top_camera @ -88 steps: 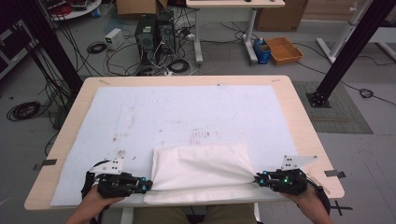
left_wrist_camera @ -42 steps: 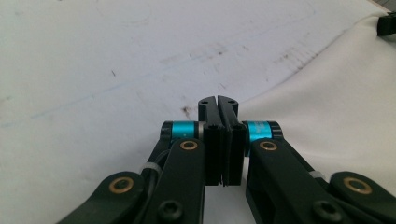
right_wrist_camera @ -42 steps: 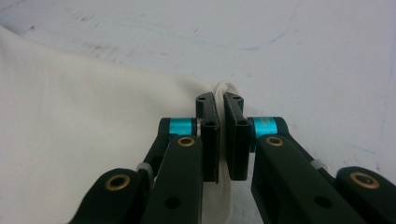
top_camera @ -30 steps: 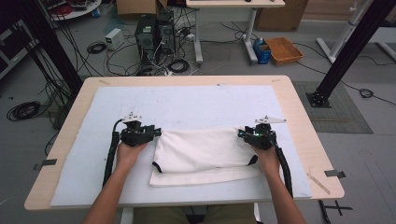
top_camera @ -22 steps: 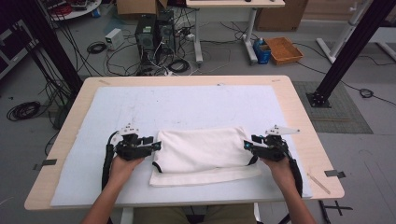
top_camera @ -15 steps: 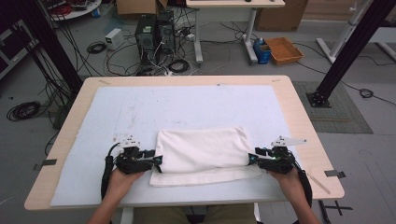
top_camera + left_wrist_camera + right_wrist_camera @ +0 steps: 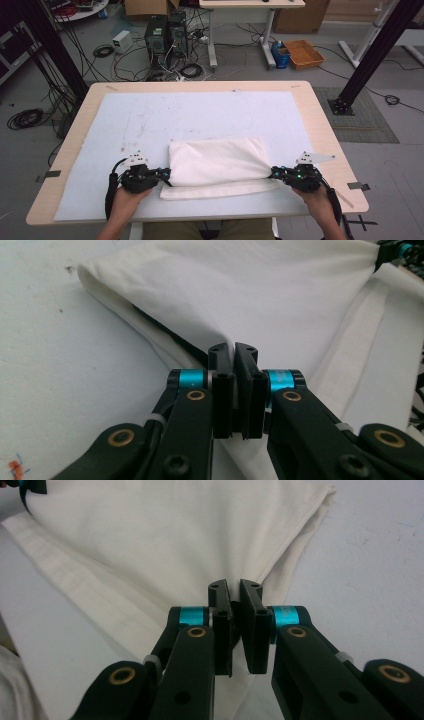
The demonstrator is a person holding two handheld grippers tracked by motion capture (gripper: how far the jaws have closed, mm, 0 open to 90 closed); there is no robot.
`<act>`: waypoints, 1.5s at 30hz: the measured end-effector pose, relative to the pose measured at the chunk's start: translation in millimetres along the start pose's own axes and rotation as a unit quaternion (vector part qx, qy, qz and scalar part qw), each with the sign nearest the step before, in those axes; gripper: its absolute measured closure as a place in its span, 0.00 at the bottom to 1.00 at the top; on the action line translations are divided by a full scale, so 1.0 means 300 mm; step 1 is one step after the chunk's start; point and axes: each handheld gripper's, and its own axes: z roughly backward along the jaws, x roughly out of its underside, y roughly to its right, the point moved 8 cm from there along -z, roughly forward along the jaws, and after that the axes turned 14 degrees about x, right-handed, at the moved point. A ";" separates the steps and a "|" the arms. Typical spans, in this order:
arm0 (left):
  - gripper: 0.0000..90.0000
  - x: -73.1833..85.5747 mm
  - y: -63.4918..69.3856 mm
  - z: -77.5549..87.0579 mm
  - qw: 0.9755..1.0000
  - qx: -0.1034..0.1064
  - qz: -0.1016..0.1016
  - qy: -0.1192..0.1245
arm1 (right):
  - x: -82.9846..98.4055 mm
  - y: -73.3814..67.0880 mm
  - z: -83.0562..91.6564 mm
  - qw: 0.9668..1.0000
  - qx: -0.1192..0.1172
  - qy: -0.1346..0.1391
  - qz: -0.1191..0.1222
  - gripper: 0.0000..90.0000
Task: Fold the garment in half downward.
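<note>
Cluttered lab floor beyond; on the tabletop (image 7: 90,130) our folded white cloth (image 7: 215,162) lies at 6 o'clock. Left hand-held gripper (image 7: 162,175) and right hand-held gripper (image 7: 275,174), jaws just closed, pinch its near corners. Next, likely: lift evenly toward 12 o'clock.

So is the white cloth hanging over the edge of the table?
No, the white cloth lies wholly on the table, folded, back from its near edge.

folded cloth (image 7: 217,162) on table (image 7: 200,86) mat (image 7: 150,120), near front edge
</note>
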 end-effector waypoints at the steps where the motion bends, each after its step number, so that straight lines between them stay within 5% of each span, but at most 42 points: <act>1: 0.95 -0.004 0.007 0.004 1.000 0.003 -0.003 0.004 | 0.002 -0.002 0.009 1.000 -0.001 0.000 0.000 0.95; 6: 0.95 -0.007 0.045 0.029 1.000 0.026 -0.002 0.016 | 0.002 -0.019 0.045 1.000 -0.019 0.005 0.008 0.95; 13: 0.95 0.082 0.055 0.037 0.999 0.040 0.016 -0.021 | 0.051 -0.035 0.075 0.999 -0.039 -0.020 0.021 0.95; 17: 0.90 0.091 0.050 0.035 0.999 0.041 0.018 -0.028 | 0.080 -0.022 0.083 0.998 -0.041 -0.033 0.019 0.95; 19: 0.68 0.070 0.030 0.032 1.000 0.017 0.014 -0.017 | 0.071 -0.017 0.079 0.999 -0.037 -0.021 0.014 0.90; 21: 0.50 0.032 0.002 0.033 1.000 -0.008 0.003 0.006 | 0.036 0.000 0.071 1.000 -0.028 0.000 -0.008 0.60; 26: 0.40 -0.103 -0.099 0.005 0.996 -0.062 -0.018 0.056 | -0.076 0.068 -0.014 0.997 0.033 0.043 -0.057 0.44; 29: 0.40 -0.155 -0.178 -0.036 0.995 -0.089 0.002 0.055 | -0.141 0.094 -0.117 0.994 0.066 0.037 -0.073 0.43; 32: 0.42 -0.159 -0.241 -0.086 0.994 -0.095 0.034 0.032 | -0.184 0.088 -0.222 0.995 0.068 0.009 -0.075 0.48; 34: 0.48 -0.146 -0.267 -0.119 0.993 -0.101 0.050 0.014 | -0.183 0.084 -0.277 0.994 0.086 -0.030 -0.054 0.53; 36: 0.58 -0.128 -0.281 -0.143 0.993 -0.098 0.065 0.000 | -0.177 0.081 -0.307 0.994 0.085 -0.048 -0.052 0.70; 37: 0.66 -0.129 -0.285 -0.140 0.992 -0.110 0.063 0.000 | -0.173 0.073 -0.313 0.995 0.080 -0.051 -0.038 0.81; 39: 0.93 -0.127 -0.280 -0.146 0.993 -0.104 0.064 -0.004 | -0.171 0.056 -0.314 0.996 0.072 -0.049 -0.020 0.95; 42: 0.96 -0.138 -0.274 -0.156 0.992 -0.102 0.074 0.002 | -0.169 0.062 -0.294 0.995 0.089 -0.051 -0.009 0.98; 45: 0.97 -0.160 -0.256 -0.176 0.993 -0.098 0.064 0.015 | -0.166 0.086 -0.257 0.995 0.093 -0.032 -0.026 0.98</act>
